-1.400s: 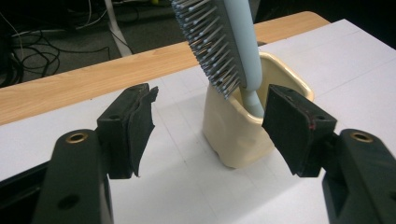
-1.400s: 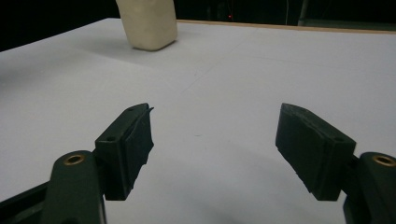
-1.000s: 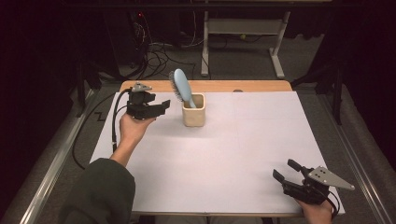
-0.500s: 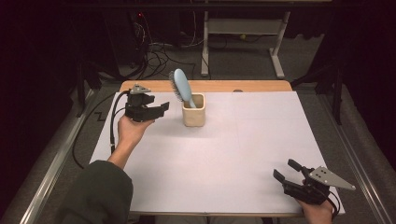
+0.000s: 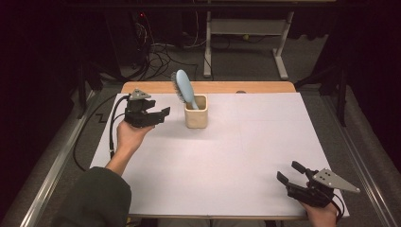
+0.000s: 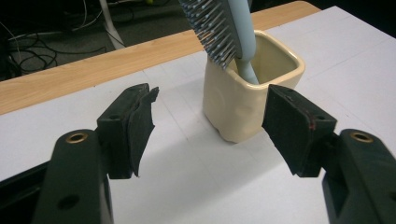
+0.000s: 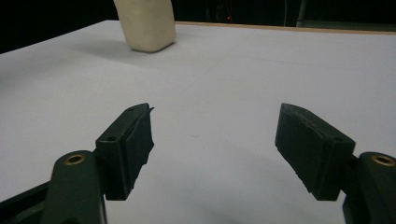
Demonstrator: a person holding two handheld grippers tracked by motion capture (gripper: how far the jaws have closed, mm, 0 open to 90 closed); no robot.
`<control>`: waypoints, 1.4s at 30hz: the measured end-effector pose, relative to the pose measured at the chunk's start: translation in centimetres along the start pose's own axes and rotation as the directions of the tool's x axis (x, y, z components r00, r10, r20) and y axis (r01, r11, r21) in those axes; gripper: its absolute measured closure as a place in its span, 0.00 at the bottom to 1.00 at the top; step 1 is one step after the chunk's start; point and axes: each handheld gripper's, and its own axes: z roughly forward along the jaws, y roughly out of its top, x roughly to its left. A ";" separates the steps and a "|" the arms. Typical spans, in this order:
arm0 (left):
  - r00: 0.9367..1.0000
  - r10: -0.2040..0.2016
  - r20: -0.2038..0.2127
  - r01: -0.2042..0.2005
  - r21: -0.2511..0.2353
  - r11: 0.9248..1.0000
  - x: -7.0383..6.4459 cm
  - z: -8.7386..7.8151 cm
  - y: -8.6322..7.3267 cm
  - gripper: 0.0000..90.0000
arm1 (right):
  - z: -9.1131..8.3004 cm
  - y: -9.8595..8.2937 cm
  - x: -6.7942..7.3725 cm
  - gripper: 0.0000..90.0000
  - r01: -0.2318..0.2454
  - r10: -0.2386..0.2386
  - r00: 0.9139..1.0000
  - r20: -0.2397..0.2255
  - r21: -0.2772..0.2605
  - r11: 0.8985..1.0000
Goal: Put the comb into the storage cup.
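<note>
A light blue hairbrush [image 5: 183, 88] stands handle-down in a cream square cup [image 5: 196, 112] near the table's far middle. Its bristles [image 6: 211, 25] face left in the left gripper view, where the cup [image 6: 243, 93] sits just beyond the jaws. My left gripper [image 5: 161, 113] is open a short way left of the cup, empty. Close to the table's front right corner my right gripper [image 5: 289, 173] rests open with nothing between its jaws. From there the cup [image 7: 145, 24] appears far off.
A white sheet [image 5: 227, 151] covers the table, with a wooden strip [image 5: 246, 87] along the far edge. Cables [image 5: 156, 56] and a white stand's legs [image 5: 246, 52] lie on the floor beyond. A black cable [image 5: 111, 132] trails from the left gripper.
</note>
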 end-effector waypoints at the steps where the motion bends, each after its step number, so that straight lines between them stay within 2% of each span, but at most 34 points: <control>1: 1.000 0.000 0.000 0.000 0.001 1.000 0.0 -0.1 -0.1 0.37 | 0.0 0.0 0.0 0.31 0.001 -0.001 1.000 -0.001 0.002 1.000; 20: 1.000 -0.002 0.010 0.003 -0.024 1.000 0.1 -1.9 -1.5 0.37 | 0.1 0.0 0.1 0.31 0.007 -0.007 1.000 -0.001 -0.001 1.000; 35: 1.000 -0.012 0.016 0.012 -0.045 0.999 0.1 -2.7 -2.2 0.37 | 0.0 0.0 0.1 0.31 0.008 -0.008 1.000 0.000 -0.001 1.000; 42: 1.000 0.000 0.015 0.001 -0.043 0.999 -0.1 -3.2 -2.4 0.37 | 0.0 0.0 0.1 0.31 0.007 -0.007 1.000 -0.001 -0.003 1.000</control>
